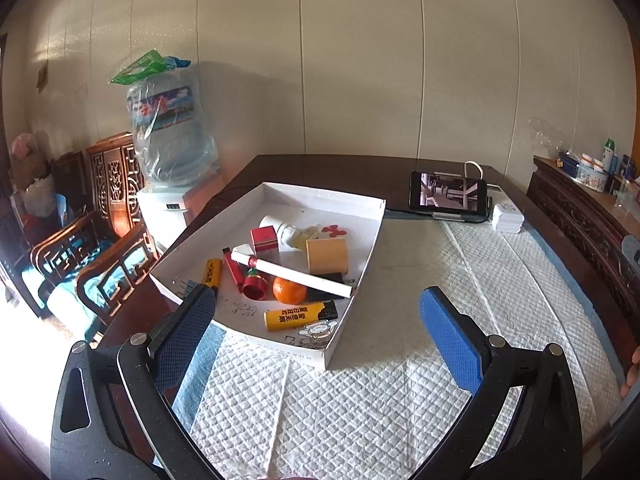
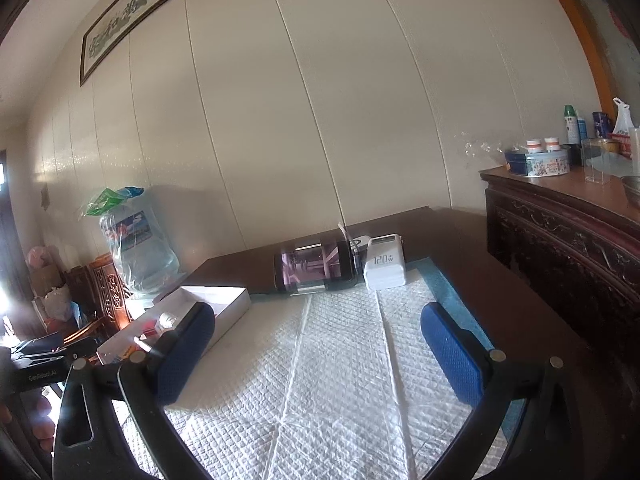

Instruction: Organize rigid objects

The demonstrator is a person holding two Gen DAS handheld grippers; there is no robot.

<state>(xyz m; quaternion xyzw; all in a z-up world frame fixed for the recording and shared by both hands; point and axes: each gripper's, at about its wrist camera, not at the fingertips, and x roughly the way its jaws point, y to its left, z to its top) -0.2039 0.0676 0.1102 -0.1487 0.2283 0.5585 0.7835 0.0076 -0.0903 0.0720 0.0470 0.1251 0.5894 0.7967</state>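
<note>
A white cardboard tray (image 1: 362,256) sits on the table's left half and holds several items: an orange (image 1: 289,290), a yellow lighter (image 1: 300,316), a second yellow lighter (image 1: 212,273), a long white tube (image 1: 292,274), a tan cylinder (image 1: 327,256), a red box (image 1: 264,239), a white bottle (image 1: 280,227). My left gripper (image 1: 318,316) is open and empty, above the tray's near edge. My right gripper (image 2: 318,332) is open and empty over the white quilted pad (image 2: 320,380); the tray (image 2: 228,312) lies to its left.
A phone (image 1: 448,193) on a stand and a white charger (image 1: 507,218) sit at the pad's far edge. A water dispenser with a bottle (image 1: 168,136) and carved wooden chairs (image 1: 92,248) stand left. A dark carved cabinet (image 2: 560,248) with jars stands right.
</note>
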